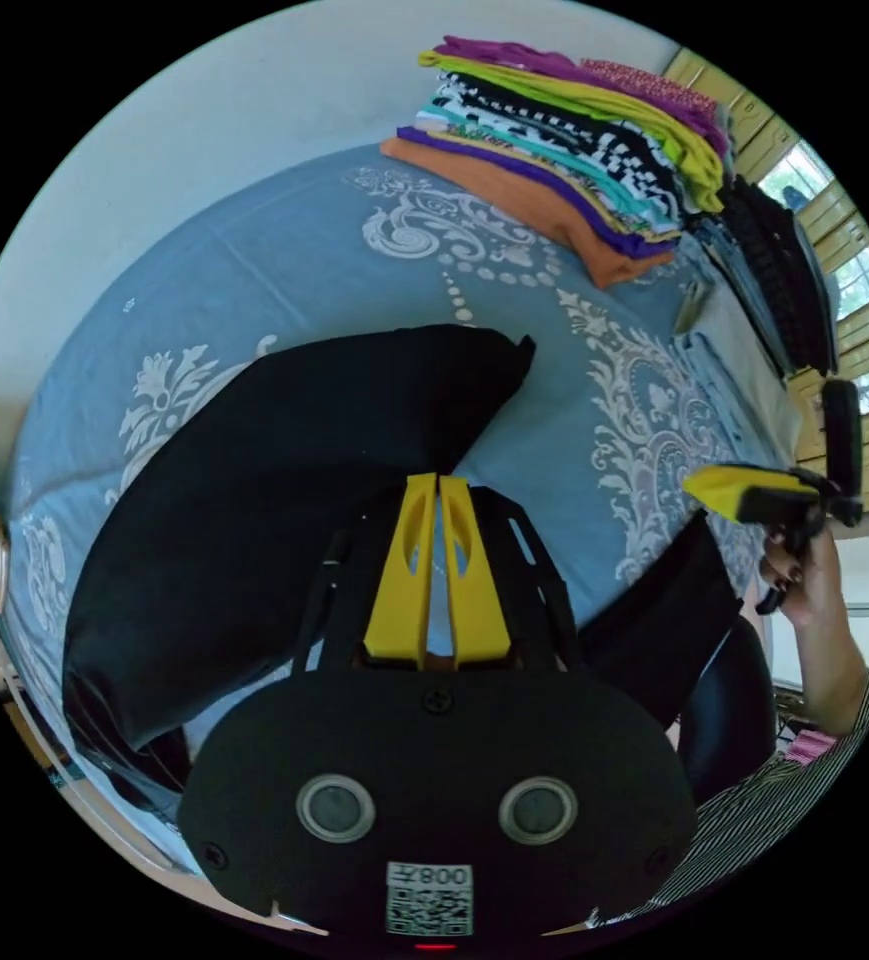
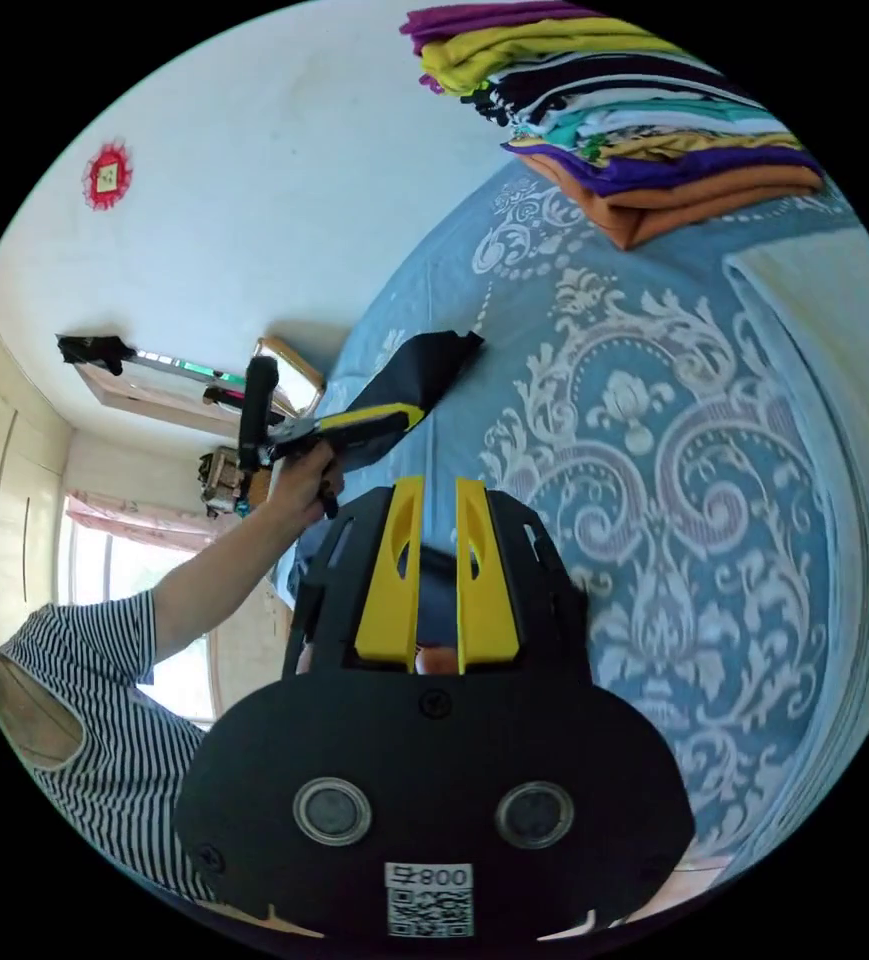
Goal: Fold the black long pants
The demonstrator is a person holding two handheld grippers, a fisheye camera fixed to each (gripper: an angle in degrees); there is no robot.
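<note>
The black long pants [image 1: 284, 520] lie folded in a broad slab on the blue patterned bed sheet [image 1: 594, 400]. Another black part [image 1: 664, 610] hangs at the bed's near edge. My left gripper [image 1: 438, 482] hovers at the slab's right edge with its yellow jaws pressed together and no cloth visible between them. In the right gripper view a hand holds that left gripper [image 2: 409, 412] over the pants [image 2: 424, 370]. My right gripper [image 2: 439, 487] has its jaws a small gap apart above bare sheet [image 2: 654, 480]. A hand also holds the right gripper [image 1: 699, 485] off the bed's right side.
A tall stack of folded colourful clothes [image 1: 564, 140] [image 2: 634, 120] sits at the far end of the bed. A pile of dark clothes [image 1: 784, 280] lies beside it near the windows. A person in a striped shirt [image 2: 104, 720] stands at the bed's edge.
</note>
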